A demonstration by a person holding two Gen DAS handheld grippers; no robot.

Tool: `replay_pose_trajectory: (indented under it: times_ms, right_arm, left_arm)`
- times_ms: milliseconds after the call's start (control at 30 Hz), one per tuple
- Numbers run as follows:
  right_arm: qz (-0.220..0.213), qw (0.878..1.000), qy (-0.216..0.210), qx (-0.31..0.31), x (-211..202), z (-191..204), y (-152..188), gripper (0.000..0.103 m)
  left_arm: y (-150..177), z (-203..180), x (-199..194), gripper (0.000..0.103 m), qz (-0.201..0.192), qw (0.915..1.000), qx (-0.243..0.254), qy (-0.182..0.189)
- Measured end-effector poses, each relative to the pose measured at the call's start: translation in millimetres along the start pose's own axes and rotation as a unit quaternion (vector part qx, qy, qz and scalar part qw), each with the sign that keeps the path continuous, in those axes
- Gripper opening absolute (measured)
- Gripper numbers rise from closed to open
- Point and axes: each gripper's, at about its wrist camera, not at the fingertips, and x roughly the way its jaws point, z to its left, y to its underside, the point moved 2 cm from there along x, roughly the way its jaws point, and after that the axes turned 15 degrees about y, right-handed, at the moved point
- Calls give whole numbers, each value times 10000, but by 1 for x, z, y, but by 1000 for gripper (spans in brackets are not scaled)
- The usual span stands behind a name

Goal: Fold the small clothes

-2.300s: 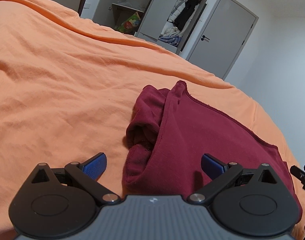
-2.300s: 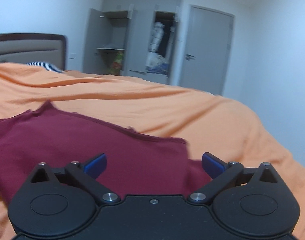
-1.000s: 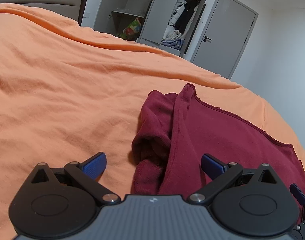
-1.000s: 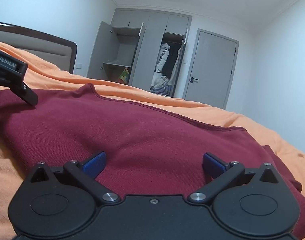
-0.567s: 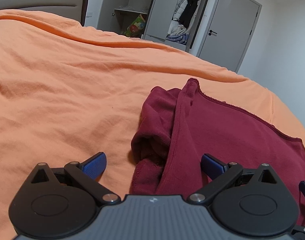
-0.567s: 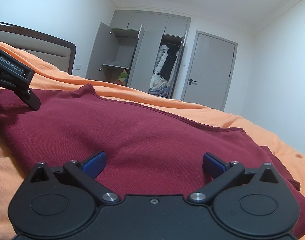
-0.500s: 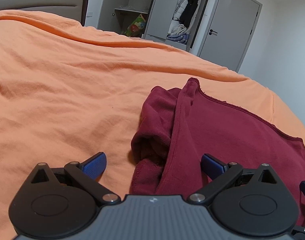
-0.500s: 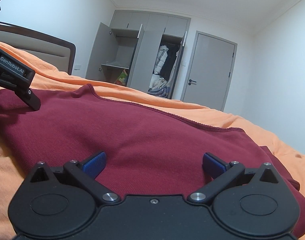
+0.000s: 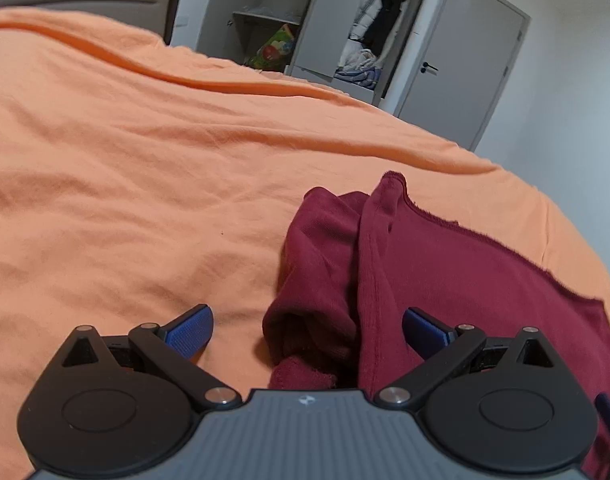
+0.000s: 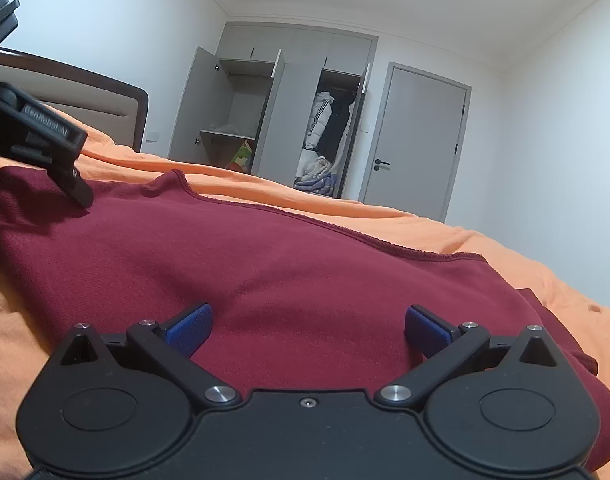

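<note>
Now my left gripper [image 9: 307, 330] is spread wide, with nothing between its blue pads [image 9: 189, 330]. It sits low over the near left end of the red shirt [image 9: 445, 280], right by the bunched-up part [image 9: 317, 280]. My right gripper [image 10: 308, 330] is spread wide too and holds nothing. It is low over the flat part of the shirt, near the front edge. The shirt lies on the orange bed cover [image 9: 125, 160], and its far hem [image 10: 325, 228] runs in a fairly straight line.

Here is what I think could go wrong. The bunched-up part has many layers rolled together. If I pinch there, I may grab only the top layer, and the rest will slip out and stay lumpy. Or I may grab too much and drag the whole shirt sideways.

The bed cover is soft and wrinkly. If my pads dig too deep, I may pinch the cover along with the shirt and pull it up too.

My two grippers are not lined up the same way. If one lifts higher or sooner than the other, the fold will come out crooked.

The shirt is soft, so a loose pinch could let it slide out.
</note>
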Motion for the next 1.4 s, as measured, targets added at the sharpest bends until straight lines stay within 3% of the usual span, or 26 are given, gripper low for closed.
replay_pose_trajectory:
  times_ms: [267, 433, 667, 833, 933, 1233, 1400]
  right_arm:
    - [-4, 10000, 1, -2, 0, 0, 0, 103]
    - [-3, 10000, 0, -3, 0, 0, 0, 103]
    - [-8, 10000, 0, 1, 0, 0, 0, 103]
    - [-9, 10000, 1, -1, 0, 0, 1, 103]
    - [-14, 10000, 2, 0, 0, 0, 1, 103]
    - [10, 10000, -34, 27, 1, -1, 0, 103]
    - [226, 9989, -346, 237, 8, -13, -6, 103]
  left_arm:
    - [-8, -7, -3, 102, 81, 9996, 269, -47]
    - [-18, 6, 6, 82, 272, 9993, -1, 254]
    - [-19, 5, 4, 65, 209, 9992, 41, 327]
    - [-19, -5, 5, 36, 235, 9984, 259, 444]
    - [-20, -6, 4, 27, 185, 9983, 227, 503]
    - [-29, -24, -9, 19, 1, 9971, 469, 598]
    - [-41, -50, -21, 17, -187, 9931, 764, 871]
